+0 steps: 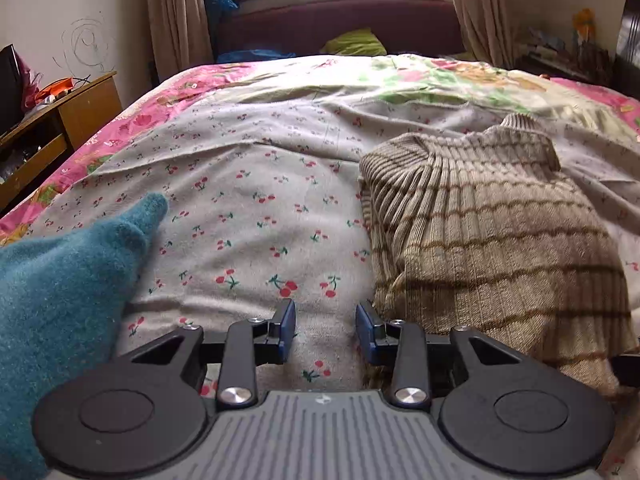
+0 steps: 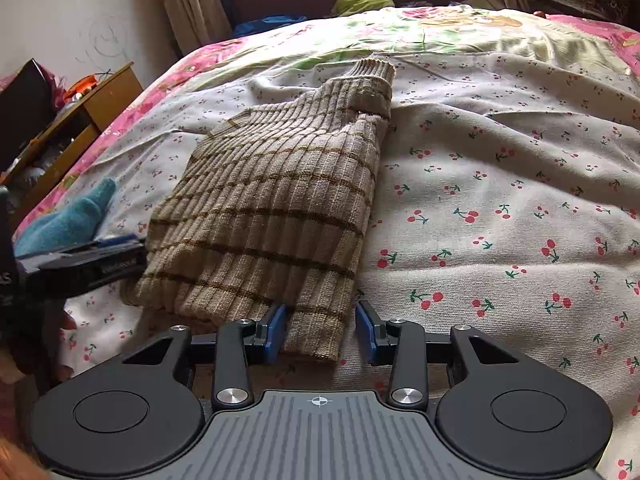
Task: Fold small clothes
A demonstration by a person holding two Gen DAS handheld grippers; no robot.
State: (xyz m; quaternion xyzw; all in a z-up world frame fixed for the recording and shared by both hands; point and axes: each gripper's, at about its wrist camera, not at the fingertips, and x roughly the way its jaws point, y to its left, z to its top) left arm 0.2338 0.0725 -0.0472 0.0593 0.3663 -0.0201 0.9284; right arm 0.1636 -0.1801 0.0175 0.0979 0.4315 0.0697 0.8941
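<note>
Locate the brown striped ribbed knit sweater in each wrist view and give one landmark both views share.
Left wrist view: the brown striped ribbed knit sweater fills the right half, right of the open left gripper, which is empty.
Right wrist view: the sweater lies centre-left, its near hem between the fingers of the open right gripper.
Shared landmark: the fuzzy teal knit garment, left of the sweater on the cherry-print bedsheet.
</note>
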